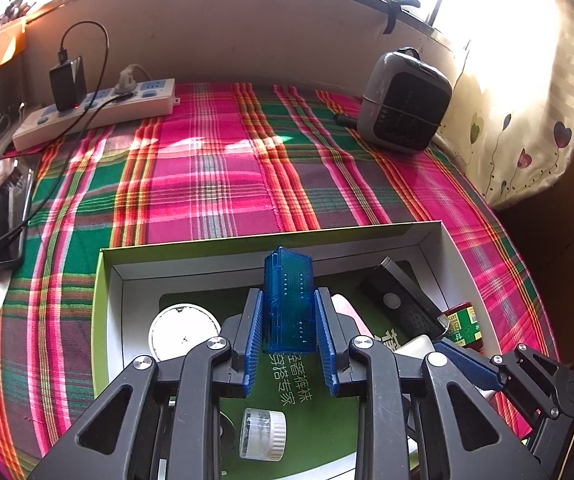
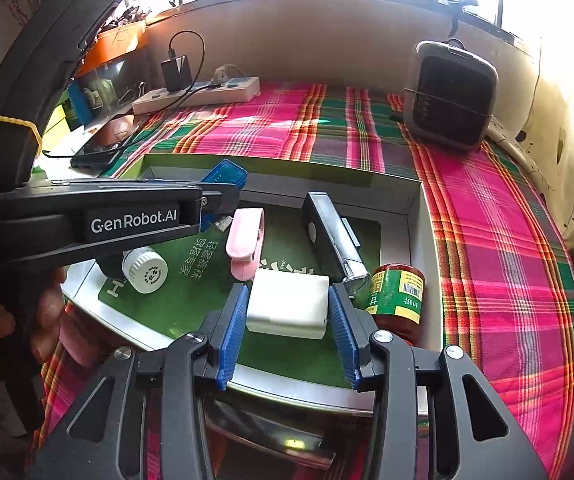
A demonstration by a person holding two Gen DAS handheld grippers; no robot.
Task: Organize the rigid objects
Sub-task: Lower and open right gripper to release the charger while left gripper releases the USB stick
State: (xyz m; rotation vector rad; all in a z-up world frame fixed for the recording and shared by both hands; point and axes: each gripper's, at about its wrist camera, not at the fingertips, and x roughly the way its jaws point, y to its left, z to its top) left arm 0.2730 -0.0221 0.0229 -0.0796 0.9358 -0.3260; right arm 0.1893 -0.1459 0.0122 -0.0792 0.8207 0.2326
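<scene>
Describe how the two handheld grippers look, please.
Both the left gripper and the right gripper have black linkage frames with silver pivot bolts and blue ribbed fingers. The left one's side bears white "GenRobot.AI" lettering; a yellow tie wraps its black body.

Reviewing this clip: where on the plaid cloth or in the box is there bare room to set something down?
The plaid cloth is bare from the power strip across to the grey heater, down to the box. The box's right half is crowded: black remote, pink clip, white adapter, red jar.

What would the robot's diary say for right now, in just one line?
left gripper: shut on blue USB adapter, over box | right gripper: around white charger block inside box, contact unclear
</scene>
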